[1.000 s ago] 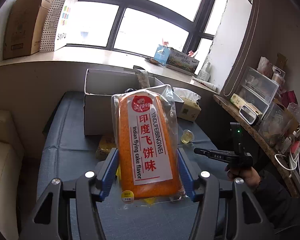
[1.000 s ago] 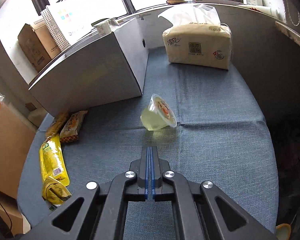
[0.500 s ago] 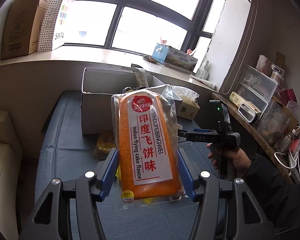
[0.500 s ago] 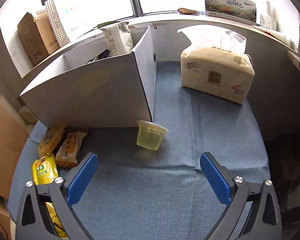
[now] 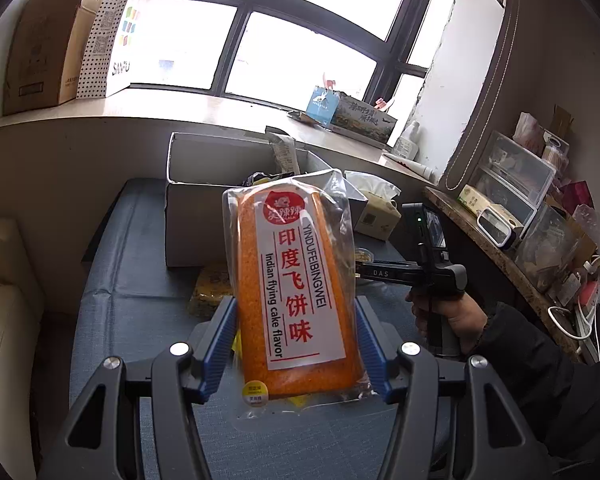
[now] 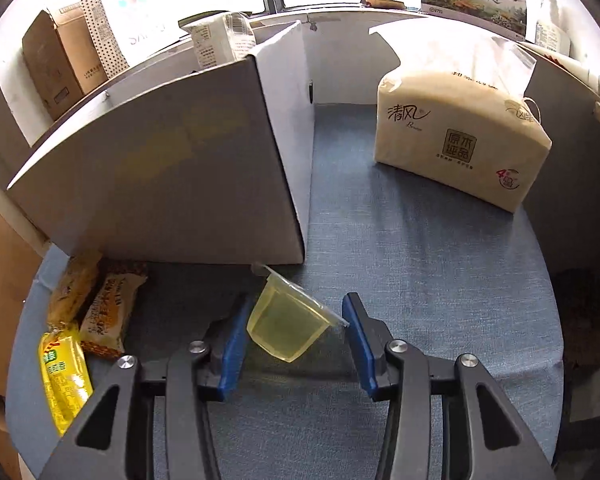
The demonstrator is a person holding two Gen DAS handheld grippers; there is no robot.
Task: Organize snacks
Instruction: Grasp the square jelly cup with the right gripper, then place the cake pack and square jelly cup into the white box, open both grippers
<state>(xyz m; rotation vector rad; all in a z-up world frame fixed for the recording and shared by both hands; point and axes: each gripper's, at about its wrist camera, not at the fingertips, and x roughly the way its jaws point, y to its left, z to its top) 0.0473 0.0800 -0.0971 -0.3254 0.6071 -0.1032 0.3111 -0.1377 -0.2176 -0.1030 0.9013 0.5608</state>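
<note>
My left gripper [image 5: 294, 320] is shut on an orange "Indian flying cake flavor" snack pack [image 5: 296, 280] and holds it upright above the blue table [image 5: 140, 280]. In the right wrist view, a clear yellow jelly cup [image 6: 288, 320] lies tilted between the blue pads of my right gripper [image 6: 295, 312]. Those jaws are closing, and the pads meet the cup's side and lid rim. The cup sits just in front of the corner of the white cardboard box [image 6: 160, 184]. In the left wrist view, a hand carries the right gripper's body [image 5: 412, 272] on the right.
Two brown snack bars [image 6: 108, 316] and a yellow packet [image 6: 62, 372] lie left of the cup by the box. A tissue pack [image 6: 456, 140] stands at the back right. The box [image 5: 204, 216] holds several packets. A cluttered shelf [image 5: 520, 216] lines the right wall.
The right gripper went from shut to wide open, moved up to the jelly cup by the box corner, and narrowed around it. The left gripper and its orange pack stayed still.
</note>
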